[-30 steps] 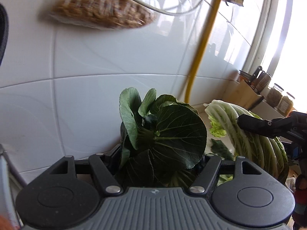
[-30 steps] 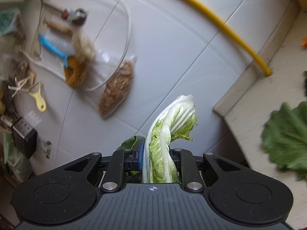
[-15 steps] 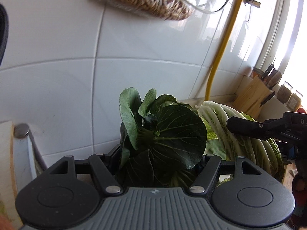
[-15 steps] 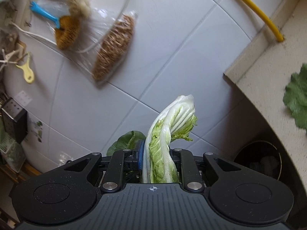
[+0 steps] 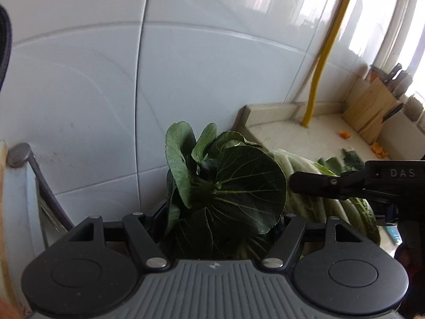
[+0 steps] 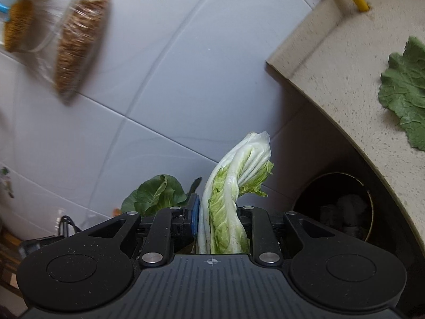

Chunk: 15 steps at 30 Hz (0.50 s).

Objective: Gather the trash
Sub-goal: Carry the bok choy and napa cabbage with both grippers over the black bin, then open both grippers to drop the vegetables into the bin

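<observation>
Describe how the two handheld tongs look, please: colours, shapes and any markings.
Both look alike: matte black, with a grey ribbed plate in the middle, a round disc on each side and two angled links with silver rivets. The left tongs show a small emblem on the plate. The right tongs have a crosshair mark and a blue pad; from the side, white letters "DAS".

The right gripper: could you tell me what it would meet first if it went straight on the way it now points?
Probably the white tiled wall; the right gripper, shut on the napa cabbage leaf, points there, though depth is unclear.
</observation>
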Each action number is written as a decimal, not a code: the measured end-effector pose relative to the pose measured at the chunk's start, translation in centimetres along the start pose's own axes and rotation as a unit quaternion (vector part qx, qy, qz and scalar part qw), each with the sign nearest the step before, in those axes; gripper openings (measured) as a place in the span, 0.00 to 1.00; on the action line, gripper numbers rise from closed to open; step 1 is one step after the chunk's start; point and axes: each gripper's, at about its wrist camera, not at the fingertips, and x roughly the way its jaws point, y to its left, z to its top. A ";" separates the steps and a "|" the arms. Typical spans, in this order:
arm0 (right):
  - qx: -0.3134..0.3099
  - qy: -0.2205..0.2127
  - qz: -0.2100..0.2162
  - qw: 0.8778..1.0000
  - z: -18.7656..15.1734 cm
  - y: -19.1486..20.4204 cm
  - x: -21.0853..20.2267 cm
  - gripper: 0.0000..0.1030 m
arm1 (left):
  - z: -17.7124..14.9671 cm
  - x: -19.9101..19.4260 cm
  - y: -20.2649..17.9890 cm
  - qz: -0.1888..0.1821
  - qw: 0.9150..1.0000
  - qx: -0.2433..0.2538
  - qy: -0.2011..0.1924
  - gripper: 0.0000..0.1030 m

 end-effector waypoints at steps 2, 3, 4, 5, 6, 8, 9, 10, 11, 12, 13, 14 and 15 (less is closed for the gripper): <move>0.003 0.003 -0.016 1.000 0.2 -0.5 1.2 0.36 | 0.1 1.2 0.1 0.004 1.000 0.001 0.012 0.64; 0.008 0.004 -0.023 1.000 0.4 -0.9 1.7 0.39 | 0.1 1.8 0.1 0.006 1.000 0.002 0.017 0.64; 0.012 0.004 -0.028 1.000 0.5 -1.3 2.2 0.43 | 0.2 2.4 0.2 0.010 1.000 0.004 0.023 0.64; 0.016 0.004 -0.035 0.999 0.7 -1.6 2.7 0.47 | 0.2 3.0 0.2 0.015 1.000 0.005 0.026 0.64; 0.018 0.006 -0.040 0.999 0.9 -2.0 3.1 0.48 | 0.3 3.5 0.2 0.020 0.999 0.008 0.029 0.64; 0.021 0.011 -0.048 0.999 1.1 -2.5 4.1 0.52 | 0.4 4.3 0.3 0.026 0.999 0.011 0.034 0.64; 0.025 0.014 -0.050 0.998 1.2 -2.8 4.6 0.53 | 0.4 4.7 0.3 0.027 0.999 0.012 0.037 0.64; 0.026 0.018 -0.051 0.998 1.2 -3.0 5.2 0.56 | 0.5 5.0 0.3 0.028 0.999 0.011 0.041 0.64; 0.020 0.022 -0.058 0.998 1.4 -3.2 5.8 0.56 | 0.4 5.3 0.4 0.030 0.999 0.009 0.045 0.64; 0.011 0.026 -0.073 0.997 1.6 -3.2 6.5 0.56 | 0.3 5.4 0.5 0.031 0.998 0.006 0.047 0.64; 0.005 0.029 -0.086 0.996 1.6 -3.3 7.1 0.58 | 0.2 5.1 0.7 0.031 0.998 0.003 0.047 0.64; 0.003 0.035 -0.092 0.995 1.6 -3.5 7.7 0.60 | 0.1 5.0 0.8 0.030 0.998 0.002 0.047 0.64; 0.006 0.040 -0.098 0.994 1.6 -3.7 8.1 0.60 | 0.0 4.9 1.0 0.030 0.998 0.000 0.046 0.64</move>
